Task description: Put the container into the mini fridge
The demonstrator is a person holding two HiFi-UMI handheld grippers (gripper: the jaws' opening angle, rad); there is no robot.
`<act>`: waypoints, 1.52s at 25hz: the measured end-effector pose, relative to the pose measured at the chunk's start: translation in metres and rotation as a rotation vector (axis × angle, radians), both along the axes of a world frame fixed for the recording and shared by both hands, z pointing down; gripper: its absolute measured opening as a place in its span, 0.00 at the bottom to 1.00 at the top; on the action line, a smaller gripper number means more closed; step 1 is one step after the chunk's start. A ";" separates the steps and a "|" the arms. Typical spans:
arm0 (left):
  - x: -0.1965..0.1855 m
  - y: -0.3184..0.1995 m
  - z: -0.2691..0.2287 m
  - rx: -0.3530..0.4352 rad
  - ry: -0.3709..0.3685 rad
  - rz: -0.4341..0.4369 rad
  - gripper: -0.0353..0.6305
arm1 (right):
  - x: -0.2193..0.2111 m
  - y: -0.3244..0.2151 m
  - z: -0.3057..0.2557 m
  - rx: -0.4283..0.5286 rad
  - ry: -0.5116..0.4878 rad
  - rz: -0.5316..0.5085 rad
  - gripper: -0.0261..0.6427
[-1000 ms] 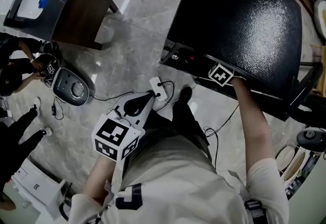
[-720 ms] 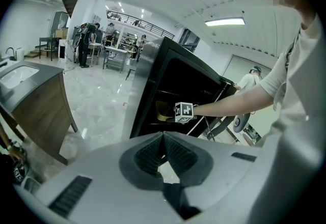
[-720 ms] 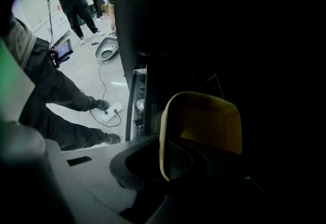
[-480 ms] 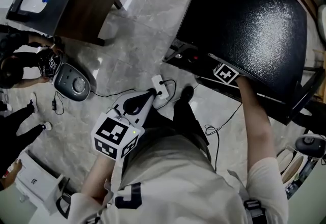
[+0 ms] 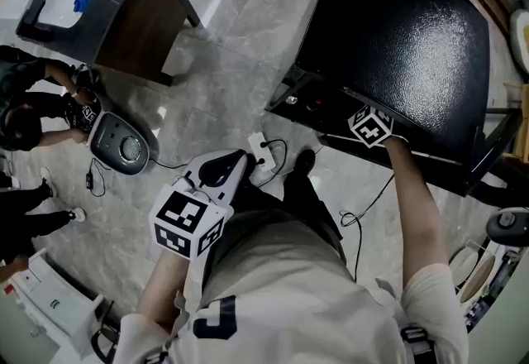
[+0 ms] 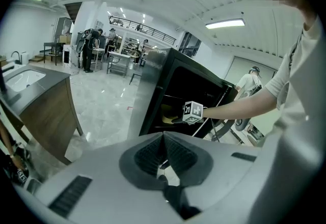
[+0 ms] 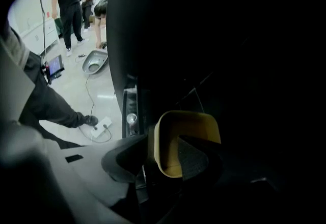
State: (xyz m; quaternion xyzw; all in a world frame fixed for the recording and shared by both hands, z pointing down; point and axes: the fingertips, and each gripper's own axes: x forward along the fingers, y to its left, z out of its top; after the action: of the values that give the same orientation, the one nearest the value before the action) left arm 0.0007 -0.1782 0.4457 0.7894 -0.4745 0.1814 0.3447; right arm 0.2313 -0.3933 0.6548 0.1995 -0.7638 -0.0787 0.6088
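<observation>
Dark mini fridge interior, yellow container mouth-up, long axis unclear

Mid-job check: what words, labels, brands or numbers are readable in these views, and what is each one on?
"J": one dark letter-like shape on the person's shirt, creased, so the reading is unsure.
Left marker cube and right marker cube: square code patterns only, no letters.
White box on the floor: a small dark mark, too small to read.
Nothing else is legible.
</observation>
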 end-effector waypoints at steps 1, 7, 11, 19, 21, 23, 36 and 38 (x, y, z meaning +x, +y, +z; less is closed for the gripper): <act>-0.002 0.001 -0.001 0.005 0.000 -0.002 0.13 | -0.007 0.004 -0.008 0.006 -0.035 0.000 0.29; -0.018 -0.002 -0.007 0.041 -0.017 -0.042 0.14 | -0.029 0.026 -0.054 0.066 -0.188 0.041 0.29; -0.023 0.006 -0.008 0.055 -0.024 -0.041 0.13 | -0.036 0.058 -0.078 0.079 -0.283 0.105 0.29; -0.043 0.016 -0.029 0.101 -0.031 -0.026 0.14 | -0.106 0.101 -0.118 0.019 -0.446 0.102 0.29; -0.052 0.020 -0.032 0.109 -0.034 -0.034 0.13 | -0.128 0.111 -0.123 -0.001 -0.471 0.082 0.29; -0.063 0.026 -0.034 0.118 -0.037 -0.049 0.14 | -0.148 0.123 -0.129 -0.024 -0.498 0.063 0.29; -0.137 0.060 -0.053 0.176 -0.024 -0.138 0.13 | -0.300 0.227 -0.212 -0.301 -0.777 -0.087 0.29; -0.149 0.065 -0.052 0.186 -0.022 -0.144 0.13 | -0.319 0.241 -0.226 -0.320 -0.821 -0.107 0.24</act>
State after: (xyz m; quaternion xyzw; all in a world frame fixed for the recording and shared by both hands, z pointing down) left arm -0.1485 -0.1137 0.3938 0.7798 -0.5484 0.1202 0.2769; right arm -0.0881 -0.1519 0.4289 0.0778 -0.9542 0.0947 0.2730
